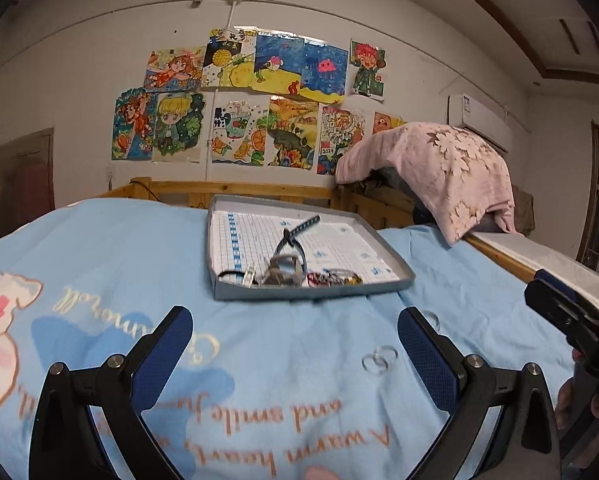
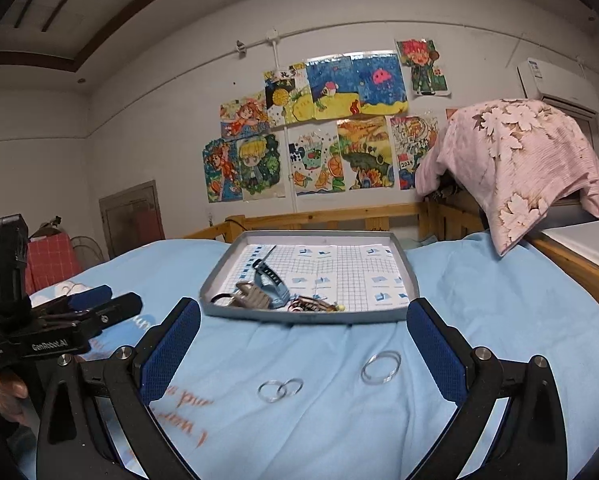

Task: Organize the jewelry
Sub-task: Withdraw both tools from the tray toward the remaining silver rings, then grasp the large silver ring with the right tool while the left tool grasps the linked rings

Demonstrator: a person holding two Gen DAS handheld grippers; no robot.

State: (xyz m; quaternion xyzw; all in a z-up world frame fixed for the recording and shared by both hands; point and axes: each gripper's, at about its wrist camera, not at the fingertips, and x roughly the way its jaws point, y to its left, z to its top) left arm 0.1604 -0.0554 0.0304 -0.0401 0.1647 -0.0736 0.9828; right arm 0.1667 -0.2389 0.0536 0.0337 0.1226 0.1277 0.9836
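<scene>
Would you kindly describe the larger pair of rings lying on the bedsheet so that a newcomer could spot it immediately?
Start at the grey tray on the light blue bedsheet. On the bare sheet in front of the tray's right half lies the larger pair of silver rings, overlapping almost completely. The smaller pair of rings, further left, overlaps only at one edge, like chain links.

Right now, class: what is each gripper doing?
Left gripper: open, holding nothing, above the blue sheet.
Right gripper: open, holding nothing; rings lie on the sheet between its fingers.
</scene>
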